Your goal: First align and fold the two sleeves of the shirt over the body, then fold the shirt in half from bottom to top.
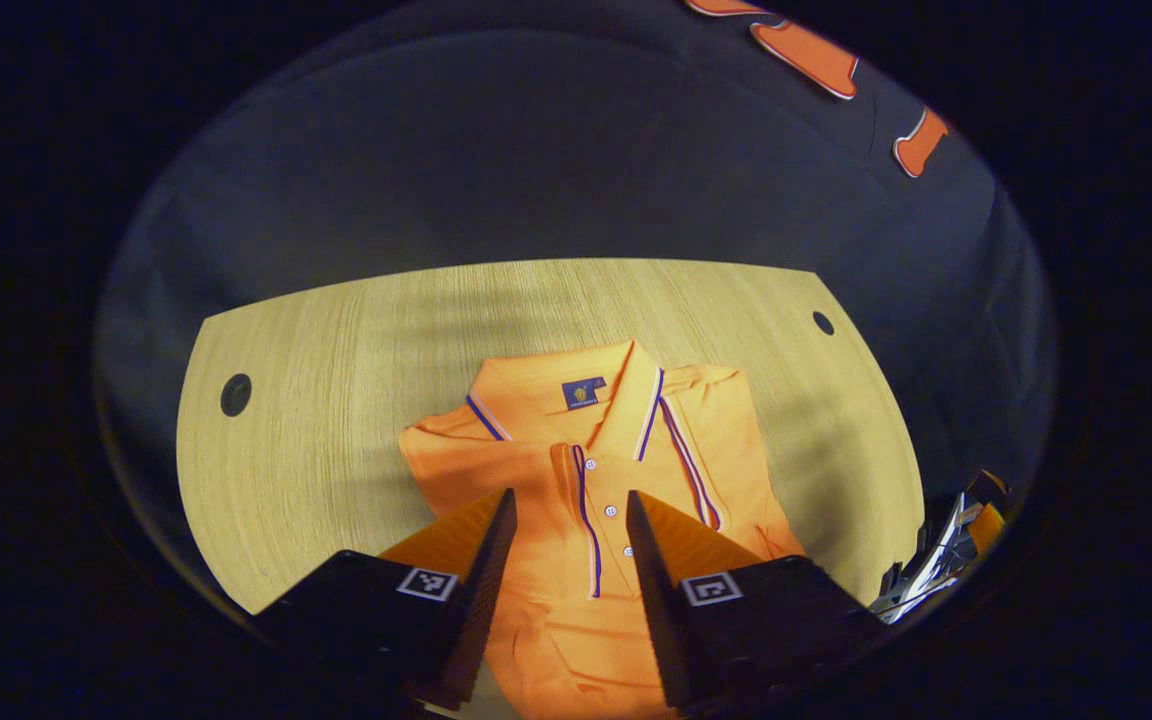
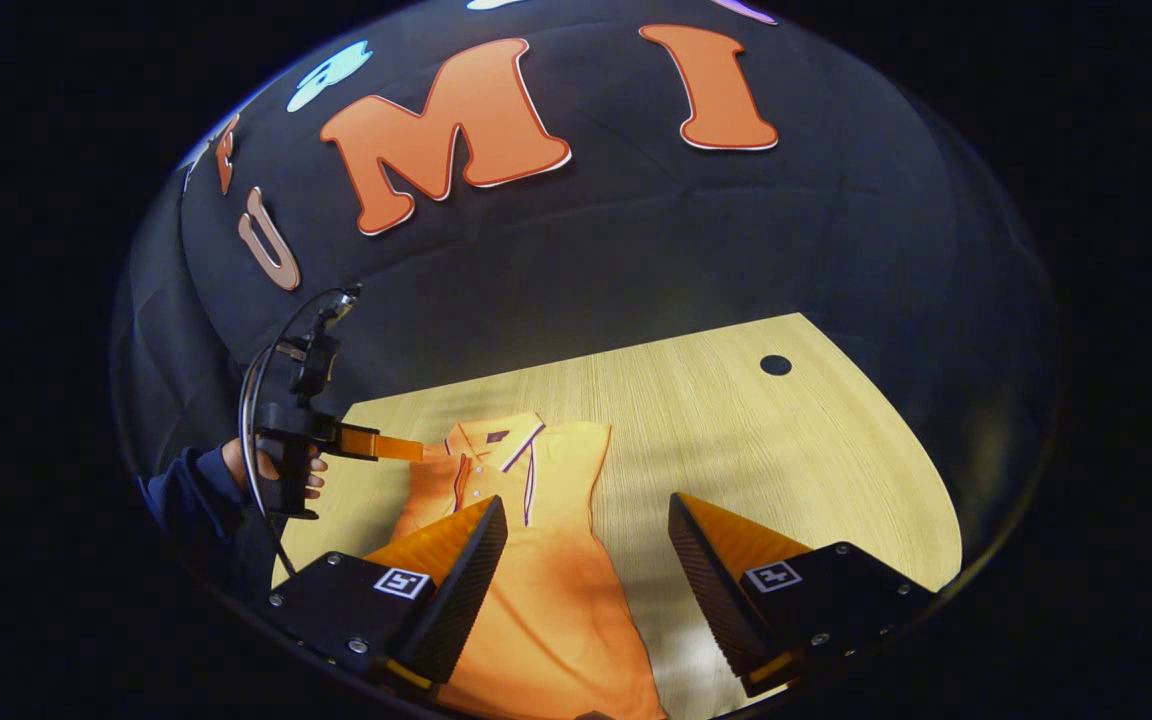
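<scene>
Wooden table (image 1: 336, 340) against black cloth, bearing an orange polo shirt (image 1: 556, 450) laid flat, collar toward the far edge, both sleeves folded over the body. Left gripper (image 1: 569, 520) hovers above the placket, fingers spread, empty. Right gripper (image 2: 586, 530) hangs over the shirt's edge, spread wide, empty.

Shirt (image 1: 576, 470) flat on table (image 1: 316, 400), collar farthest.
</scene>
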Available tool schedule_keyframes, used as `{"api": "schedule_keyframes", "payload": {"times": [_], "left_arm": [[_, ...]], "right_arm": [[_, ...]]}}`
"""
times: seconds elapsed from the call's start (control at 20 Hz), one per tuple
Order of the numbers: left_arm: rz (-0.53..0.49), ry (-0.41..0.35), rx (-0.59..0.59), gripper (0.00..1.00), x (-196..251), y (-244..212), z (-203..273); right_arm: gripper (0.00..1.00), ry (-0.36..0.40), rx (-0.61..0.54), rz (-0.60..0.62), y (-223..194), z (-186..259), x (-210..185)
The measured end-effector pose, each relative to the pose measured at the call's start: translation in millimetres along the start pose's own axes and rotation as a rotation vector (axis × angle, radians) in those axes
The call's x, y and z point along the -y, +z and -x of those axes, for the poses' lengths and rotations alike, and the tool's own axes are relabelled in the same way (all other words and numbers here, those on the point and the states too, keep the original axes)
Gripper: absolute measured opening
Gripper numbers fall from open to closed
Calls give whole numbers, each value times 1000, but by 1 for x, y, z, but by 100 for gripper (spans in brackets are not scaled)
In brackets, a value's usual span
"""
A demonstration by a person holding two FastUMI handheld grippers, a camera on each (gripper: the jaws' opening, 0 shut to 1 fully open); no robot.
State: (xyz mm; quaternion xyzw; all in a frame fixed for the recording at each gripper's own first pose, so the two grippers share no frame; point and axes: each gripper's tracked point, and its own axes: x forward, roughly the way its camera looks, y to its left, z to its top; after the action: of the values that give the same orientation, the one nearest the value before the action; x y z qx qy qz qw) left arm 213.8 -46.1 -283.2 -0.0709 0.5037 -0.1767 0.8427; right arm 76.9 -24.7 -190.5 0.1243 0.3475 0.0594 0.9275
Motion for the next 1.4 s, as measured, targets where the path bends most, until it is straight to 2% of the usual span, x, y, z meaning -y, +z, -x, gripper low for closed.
{"api": "schedule_keyframes", "payload": {"times": [0.05,0.1,0.2,0.3,0.4,0.45,0.6,0.75,1.05,1.2,1.4], "left_arm": [[-7,5,56,74,0,5,13],[-18,20,95,86,0,10,25],[-38,65,177,96,-2,16,46],[-54,99,269,96,1,21,73],[-63,118,380,97,9,25,102],[-73,142,478,97,16,31,130],[-92,195,638,98,33,30,177],[-99,214,754,97,49,23,224],[-94,284,917,97,70,4,295],[-83,282,972,99,69,-16,331],[-103,325,1042,98,63,-46,378]], "right_arm": [[99,4,11,9,4,-2,-1],[99,9,28,23,8,-2,-3],[98,22,73,53,21,-1,-7],[98,32,136,85,36,2,-12],[98,41,246,132,60,11,-20],[98,49,283,154,69,15,-23],[98,91,335,201,75,26,-36],[98,121,399,271,79,43,-49],[98,163,433,308,69,71,-71],[98,142,466,313,65,92,-80],[98,111,518,281,61,120,-94]]}}
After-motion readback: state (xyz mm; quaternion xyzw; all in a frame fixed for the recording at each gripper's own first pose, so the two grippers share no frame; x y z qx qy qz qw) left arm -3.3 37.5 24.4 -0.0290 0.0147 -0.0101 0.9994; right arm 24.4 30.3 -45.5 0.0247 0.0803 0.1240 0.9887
